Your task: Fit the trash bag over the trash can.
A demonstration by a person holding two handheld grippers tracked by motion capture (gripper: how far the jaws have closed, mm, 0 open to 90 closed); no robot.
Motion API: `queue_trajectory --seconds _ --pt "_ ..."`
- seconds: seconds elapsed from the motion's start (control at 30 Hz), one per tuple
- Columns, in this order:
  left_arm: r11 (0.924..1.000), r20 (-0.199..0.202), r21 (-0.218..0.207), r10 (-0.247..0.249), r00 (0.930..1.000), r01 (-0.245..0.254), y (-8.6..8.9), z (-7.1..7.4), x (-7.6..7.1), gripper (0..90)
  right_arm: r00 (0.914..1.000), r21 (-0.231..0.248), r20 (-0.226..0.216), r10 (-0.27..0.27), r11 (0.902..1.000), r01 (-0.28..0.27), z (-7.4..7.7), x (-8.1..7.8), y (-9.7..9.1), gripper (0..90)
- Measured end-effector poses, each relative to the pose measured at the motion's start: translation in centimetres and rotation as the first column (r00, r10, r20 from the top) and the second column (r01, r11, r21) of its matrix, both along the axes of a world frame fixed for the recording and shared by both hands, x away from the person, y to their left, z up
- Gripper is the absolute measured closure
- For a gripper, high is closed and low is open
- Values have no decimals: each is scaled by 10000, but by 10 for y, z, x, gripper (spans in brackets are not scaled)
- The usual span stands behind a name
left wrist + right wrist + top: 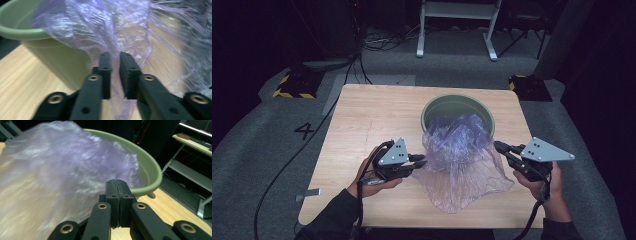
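Observation:
A crumpled, see-through purple plastic bag [457, 150] hangs out of a round green bin [432, 103] and spreads over the wooden table [372, 115] toward the front edge. My left gripper [422, 161] sits at the bag's left edge. In the left gripper view, my left gripper [115, 56] is pinching a bunched fold of the bag [100, 25] between its jaws, beside the bin [15, 30]. My right gripper [498, 146] is at the bag's right edge near the bin. In the right gripper view, my right gripper [117, 182] has its jaws pressed together with no film visible between them. The bag [50, 170] lies to their left, with the bin's rim [150, 170] behind them.
The bin stands at the table's far middle. Bare wood lies left of the bag and along the front edge. On the grey floor are a black cable [287, 165], two yellow-and-black striped blocks [292, 87], and a white frame's legs [457, 30] at the back.

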State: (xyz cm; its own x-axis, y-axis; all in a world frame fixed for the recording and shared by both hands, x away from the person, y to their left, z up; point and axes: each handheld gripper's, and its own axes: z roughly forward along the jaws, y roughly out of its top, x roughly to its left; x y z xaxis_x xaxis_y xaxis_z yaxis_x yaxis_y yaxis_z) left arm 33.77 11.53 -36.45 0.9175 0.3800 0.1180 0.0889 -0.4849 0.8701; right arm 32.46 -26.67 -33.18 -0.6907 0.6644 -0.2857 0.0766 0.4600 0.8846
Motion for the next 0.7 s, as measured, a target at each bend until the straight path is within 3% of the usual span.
queue_trajectory --seconds 0.13,0.2,0.3,0.43,0.57,0.7 --pt "9982 -182 -558 219 9996 -229 8 1 7 875 9997 325 -4 -243 9992 243 3 8 -1 892" --pt "9980 -152 -619 148 9998 -157 9 0 6 887 9996 764 -10 -269 9967 269 6 6 -5 744" --pt "9984 -89 -564 78 9999 -83 8 0 3 893 9999 1100 -26 -109 9939 111 13 -7 -12 578" --pt "9988 -53 -494 17 10000 -19 8 -1 0 893 9997 1287 -224 76 9917 -47 19 -24 -19 451" --pt "9990 5 -436 48 10000 -47 7 -1 -1 896 9986 1653 -109 513 9850 -488 26 -42 -22 357" --pt "9991 -8 -434 32 10000 -32 6 -1 1 897 9951 1549 32 989 9830 -982 30 -58 -16 299"
